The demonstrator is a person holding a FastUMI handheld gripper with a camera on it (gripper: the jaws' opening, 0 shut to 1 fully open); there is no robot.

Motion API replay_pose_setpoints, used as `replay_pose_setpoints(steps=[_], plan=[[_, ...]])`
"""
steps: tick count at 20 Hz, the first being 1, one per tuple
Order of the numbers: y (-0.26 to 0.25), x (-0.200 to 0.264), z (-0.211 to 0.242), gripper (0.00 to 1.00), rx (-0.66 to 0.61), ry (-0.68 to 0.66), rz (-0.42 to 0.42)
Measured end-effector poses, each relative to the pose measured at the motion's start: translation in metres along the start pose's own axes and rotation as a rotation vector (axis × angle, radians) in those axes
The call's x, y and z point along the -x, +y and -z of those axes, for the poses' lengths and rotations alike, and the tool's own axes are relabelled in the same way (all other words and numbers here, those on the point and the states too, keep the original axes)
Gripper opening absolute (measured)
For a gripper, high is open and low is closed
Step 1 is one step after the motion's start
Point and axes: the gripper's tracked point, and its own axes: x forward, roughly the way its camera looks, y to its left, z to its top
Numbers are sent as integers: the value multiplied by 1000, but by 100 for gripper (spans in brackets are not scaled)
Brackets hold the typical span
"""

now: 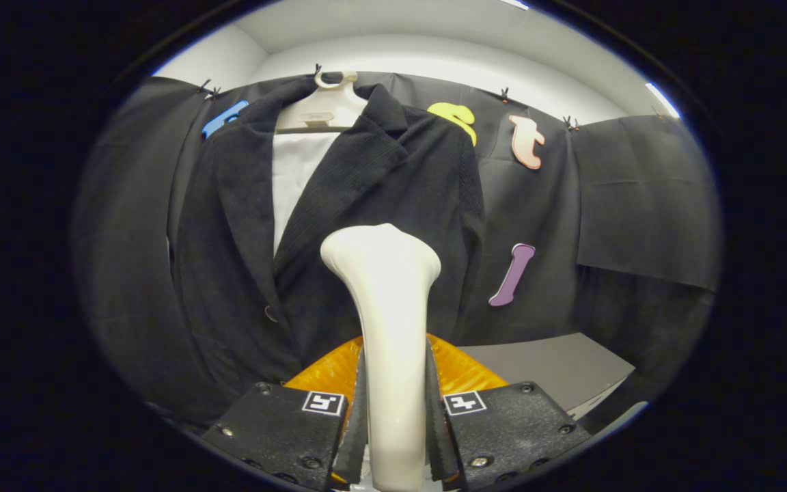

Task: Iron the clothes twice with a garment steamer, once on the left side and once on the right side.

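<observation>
The gripper (393,417) has its two fingers (356,410) closed against the sides of the garment steamer (388,328), one finger on each flank of its pale, smooth handle. The steamer stands upright between them, narrow where it is held and flaring to a rounded head that rises just ahead of the fingertips and sits in front of the lower part of the jacket (339,225).

The jacket is dark, with a fine ribbed texture, and hangs on a pale hanger (325,106) hooked at the top of the booth's wall (639,198). Its lapels fall open over a white lining or shirt panel (294,178), and a single button (270,313) shows low on its front, to the left of the steamer. The steamer head is over the jacket's right-hand front panel as seen here; whether it touches the cloth cannot be told.

Behind the jacket the wall is black cloth, clipped up along its top edge with small clips (504,93). Above it are a plain white wall and ceiling (434,41) with a strip of light (663,99) at the far right. Below the jacket's hem, an orange ridged object (462,369) lies just beyond the fingers, and a grey table (550,365) extends to the right of it.
</observation>
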Motion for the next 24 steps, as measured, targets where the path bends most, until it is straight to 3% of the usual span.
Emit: replay_pose_setpoints(steps=[13,24], plan=[[14,4,89,40,95,99,-4],[13,14,151,40,90,163,11]])
